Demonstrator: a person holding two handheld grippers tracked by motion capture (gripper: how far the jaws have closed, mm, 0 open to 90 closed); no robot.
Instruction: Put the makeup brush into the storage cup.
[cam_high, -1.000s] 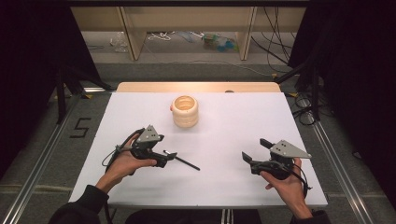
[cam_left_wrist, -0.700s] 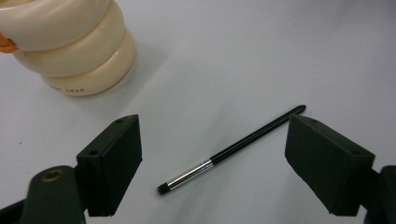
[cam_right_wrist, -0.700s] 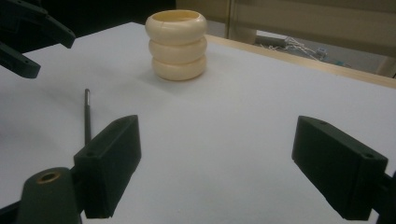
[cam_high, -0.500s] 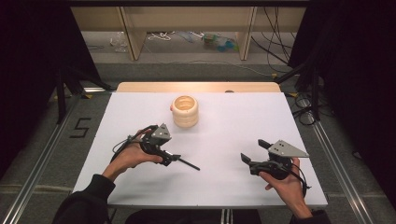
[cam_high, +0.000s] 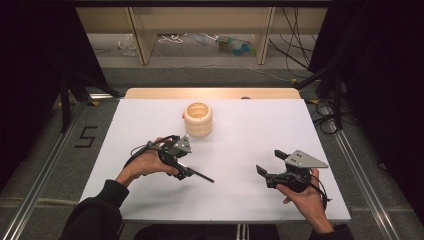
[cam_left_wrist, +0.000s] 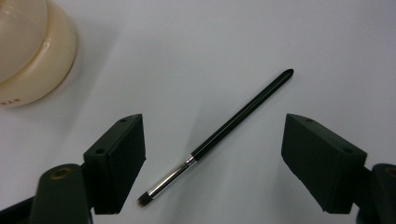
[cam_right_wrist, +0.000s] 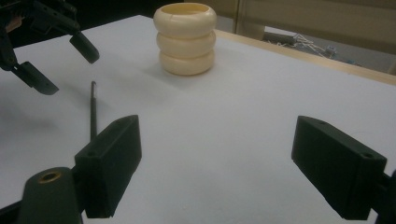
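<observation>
Left gripper (cam_high: 186, 170) shifted toward the cream ringed holder (cam_high: 198, 119) since a second ago, now over the brush (cam_left_wrist: 219, 136); right gripper (cam_high: 272, 165) unmoved. Left jaws just been closing slightly, spread wide, pinching nothing. Brush flat on the white bench (cam_high: 250, 125), between the left jaws, bristle end just beside one pad, handle tip beyond them. Holder upright, off past one jaw. Right jaws spread, empty, bare bench between.
</observation>
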